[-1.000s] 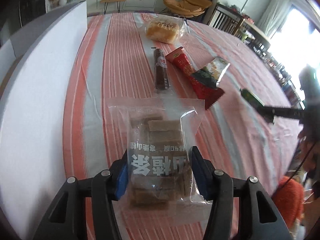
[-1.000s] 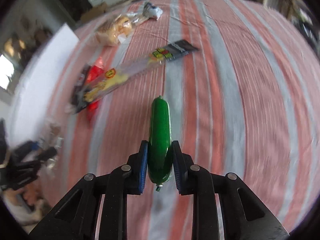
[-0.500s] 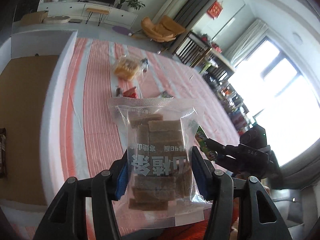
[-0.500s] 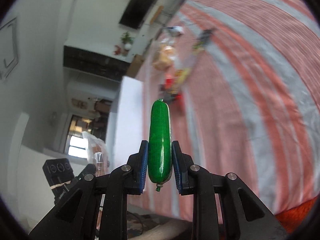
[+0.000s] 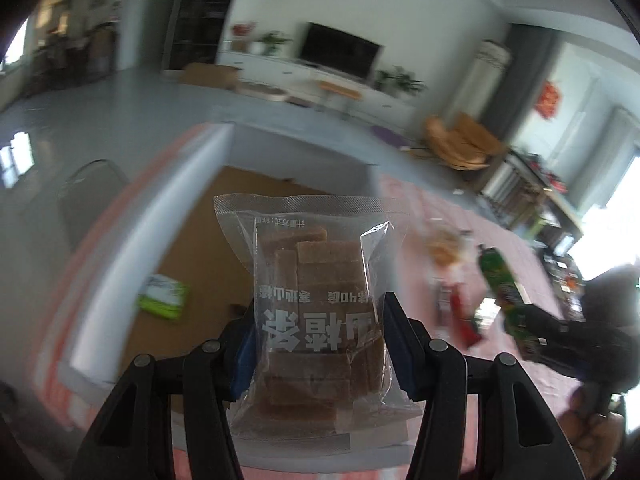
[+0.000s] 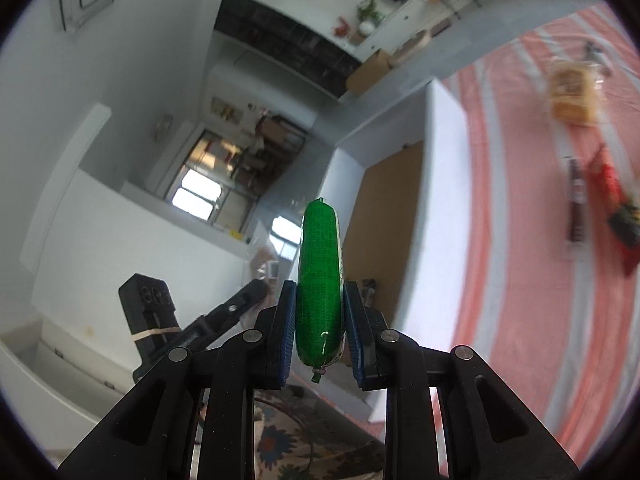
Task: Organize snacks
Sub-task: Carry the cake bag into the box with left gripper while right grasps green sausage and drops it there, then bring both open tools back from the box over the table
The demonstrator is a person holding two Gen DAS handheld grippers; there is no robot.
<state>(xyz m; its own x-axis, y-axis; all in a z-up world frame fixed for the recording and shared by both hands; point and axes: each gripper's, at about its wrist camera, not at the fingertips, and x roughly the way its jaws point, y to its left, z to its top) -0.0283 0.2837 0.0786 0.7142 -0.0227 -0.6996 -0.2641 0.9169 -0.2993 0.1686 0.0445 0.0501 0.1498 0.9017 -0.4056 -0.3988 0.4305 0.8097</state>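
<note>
My left gripper (image 5: 320, 336) is shut on a clear bag of brown cakes (image 5: 316, 300) and holds it in the air above a white box (image 5: 160, 216) with a brown floor. My right gripper (image 6: 320, 320) is shut on a green sausage (image 6: 320, 280), held upright beside the same white box (image 6: 444, 184). The right gripper and its sausage (image 5: 502, 292) also show at the right of the left wrist view. The left gripper (image 6: 224, 312) with its bag shows at the left of the right wrist view.
A green packet (image 5: 164, 298) lies on the box floor. On the striped tablecloth (image 6: 520, 280) lie a bread bag (image 6: 572, 96), a dark stick snack (image 6: 576, 204) and a red packet (image 6: 612, 200). The living room floor lies beyond the table.
Both grippers have lifted their snacks off the table and swung left toward the white box. The left gripper's bag now hangs over the box's open top.
</note>
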